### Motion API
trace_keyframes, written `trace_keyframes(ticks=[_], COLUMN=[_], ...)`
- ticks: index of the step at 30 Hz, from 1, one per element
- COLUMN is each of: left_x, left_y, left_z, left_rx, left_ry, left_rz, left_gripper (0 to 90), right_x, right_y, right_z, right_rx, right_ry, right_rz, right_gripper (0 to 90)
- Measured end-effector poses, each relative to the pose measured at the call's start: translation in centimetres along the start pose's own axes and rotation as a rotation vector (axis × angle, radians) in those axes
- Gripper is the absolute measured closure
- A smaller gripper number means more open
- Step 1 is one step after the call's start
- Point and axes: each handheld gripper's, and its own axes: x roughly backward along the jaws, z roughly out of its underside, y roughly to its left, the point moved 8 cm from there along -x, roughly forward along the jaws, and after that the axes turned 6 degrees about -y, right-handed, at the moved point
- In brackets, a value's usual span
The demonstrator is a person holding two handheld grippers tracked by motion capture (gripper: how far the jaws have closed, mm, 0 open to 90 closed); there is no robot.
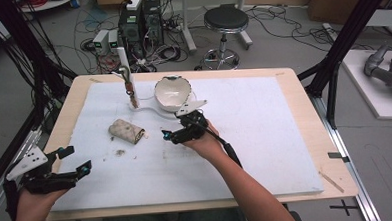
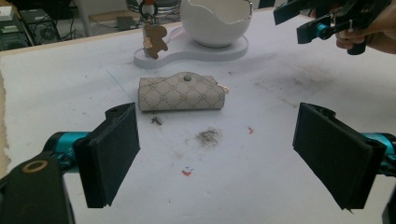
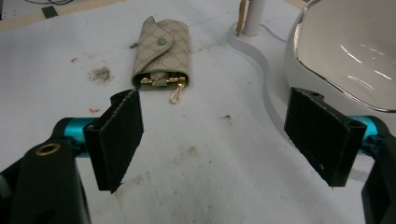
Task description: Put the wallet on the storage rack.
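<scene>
- A lab floor strewn with cables, computer towers and a stool [image 1: 225, 20] lies beyond a wooden table [image 1: 303, 93] covered with a stained white mat [image 1: 265, 137].
- The right gripper [image 1: 181, 134] hovers low over the mat's middle, jaws wide apart and holding nothing; in the right gripper view the gap between the jaws frames bare mat.
- The key pouch [image 3: 161, 51] lies straight ahead of those jaws and slightly left of their centre line, near but not touching, its long axis running almost directly away from them.
- The left gripper [image 1: 61, 169] sits at the table's near left corner, jaws also spread and empty. From there the key pouch [image 2: 181, 93] lies ahead with its long axis crosswise to the jaws, and farther off.
- The right gripper is judged the nearer one; a short push forward with a small shift left should bring the pouch between its jaws.
- The right gripper view shows the pouch's open end, with brass key hooks and a clasp [image 3: 176, 95] poking out; the left gripper view shows the snapped flap side instead.
- The left gripper view also shows a bear charm [image 2: 155, 41] hanging from the post [image 1: 126, 73] of a white stand whose egg-shaped bowl [image 1: 172, 93] stands just beyond the pouch.
</scene>
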Motion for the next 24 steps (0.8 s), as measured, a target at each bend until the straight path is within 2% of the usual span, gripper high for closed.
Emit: trace_keyframes(ticks=[8, 11, 15, 24], left_x=[-0.4, -0.4, -0.3, -0.2], left_y=[-0.1, 0.0, 0.1, 0.2], left_z=[-0.1, 0.0, 0.0, 0.0], left_rx=[-0.003, -0.001, 0.0, -0.001], left_ry=[0.003, 0.003, 0.001, 0.002], left_rz=[0.009, 0.007, 0.004, 0.0], left_gripper=[14.6, 14.6, 14.6, 14.6], right_x=[-2.5, -3.6, -5.2, -7.9], right_y=[1.0, 1.5, 2.3, 3.3], right_z=[-1.5, -1.6, -2.1, -2.4], right_rx=[0.023, 0.045, 0.077, 0.058], right_ry=[0.015, 0.053, 0.072, 0.097], right_rz=[-0.028, -0.04, -0.061, -0.078], right_gripper=[20.0, 20.0, 20.1, 20.0])
